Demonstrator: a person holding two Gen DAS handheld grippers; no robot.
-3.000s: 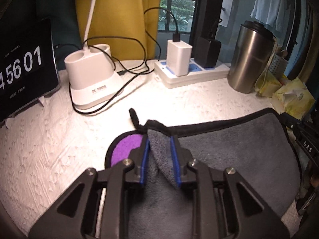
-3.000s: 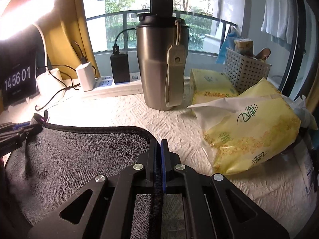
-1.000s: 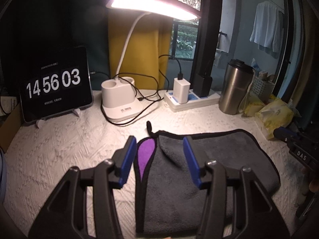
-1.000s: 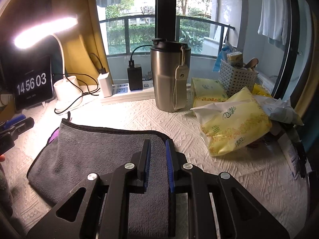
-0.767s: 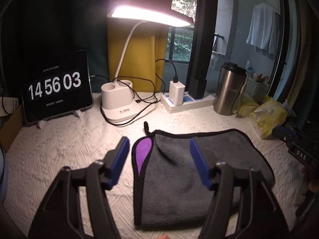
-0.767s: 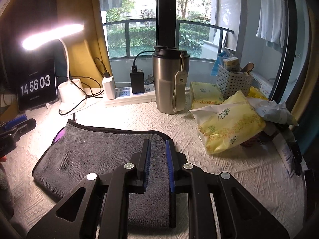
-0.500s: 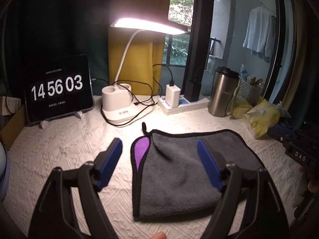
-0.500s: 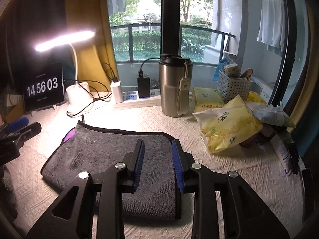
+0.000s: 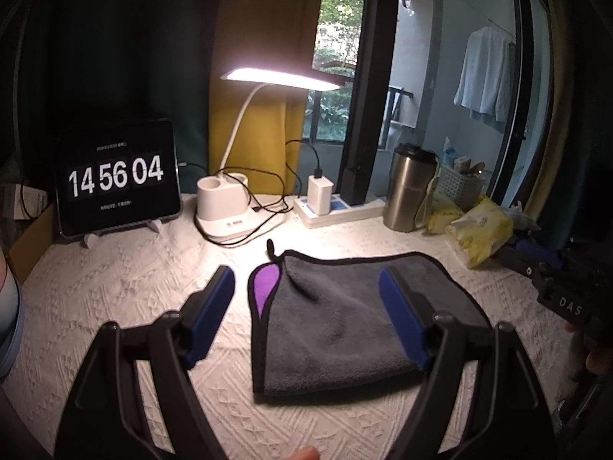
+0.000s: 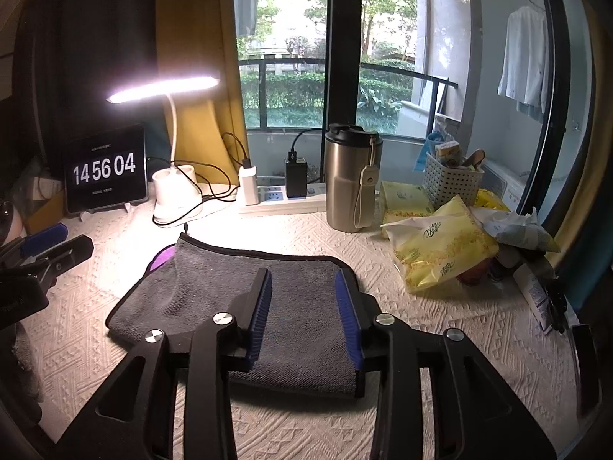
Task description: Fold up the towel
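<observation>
A grey towel (image 9: 345, 318) with black trim lies folded flat on the white textured table; a purple underside corner (image 9: 266, 281) shows at its left. It also shows in the right wrist view (image 10: 230, 287). My left gripper (image 9: 306, 303) is wide open and empty, raised above the towel's near left part. My right gripper (image 10: 302, 299) is open and empty, above the towel's right edge. The right gripper also shows at the right of the left wrist view (image 9: 555, 287), and the left gripper at the left of the right wrist view (image 10: 46, 257).
At the back stand a tablet clock (image 9: 117, 182), a lit desk lamp (image 9: 226, 211), a power strip (image 9: 337, 207) with chargers and cables, and a steel tumbler (image 10: 350, 176). Yellow tissue packs (image 10: 444, 249) and a white basket (image 10: 452, 184) sit at the right.
Both grippers let go of the towel's corners, opened and pulled back and up. The towel now lies folded on the table.
</observation>
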